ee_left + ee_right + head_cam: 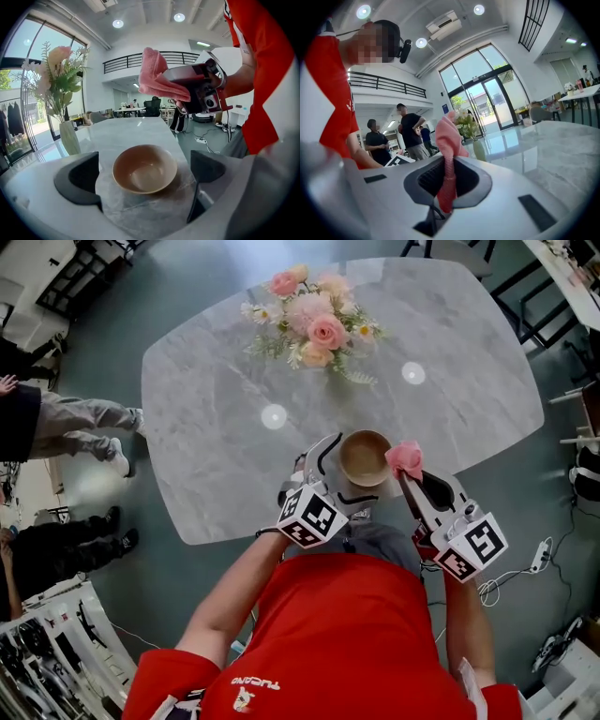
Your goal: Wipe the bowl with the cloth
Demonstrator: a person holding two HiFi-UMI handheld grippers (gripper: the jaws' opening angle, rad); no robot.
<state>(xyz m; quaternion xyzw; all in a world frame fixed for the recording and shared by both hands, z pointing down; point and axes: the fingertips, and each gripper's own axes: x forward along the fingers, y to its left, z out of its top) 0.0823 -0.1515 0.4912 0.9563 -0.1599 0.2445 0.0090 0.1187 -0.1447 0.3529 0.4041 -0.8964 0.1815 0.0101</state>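
**Item 1. Round tan bowl (pixel 145 168), smooth glazed ware, shallow curved wall.** It stands upright on the grey marble-patterned table (pixel 216 427), close to the edge nearest you. Its hollow shows empty and faintly glossy. It looks hard and slick, so it may slide under a wiping stroke unless braced.

**Item 2. Your left gripper (pixel 339 472), pale body, dark curved pads.** The jaws stand spread wide, one on each side of the bowl, and neither pad presses the rim. This placement probably frames the bowl so you can steady it.

**Item 3. Pink woven cloth (pixel 449 140), soft, bunched into a loose tuft.** It is pinched by a narrow fold, and the free end flares out beyond the jaws. The waffle-like weave looks absorbent and yielding.

**Item 4. Your right gripper (pixel 447 183).** The jaws are clamped tight on the cloth. They hold it in the air just beside the bowl's right rim, raised clear of the bowl. The protruding tuft looks ready to go down into the hollow, and wiping has not yet begun.

**Item 5. Pink and white flowers (pixel 314 320) in a pale vase (pixel 69 136).** They stand at the far side of the table, well apart from the work.
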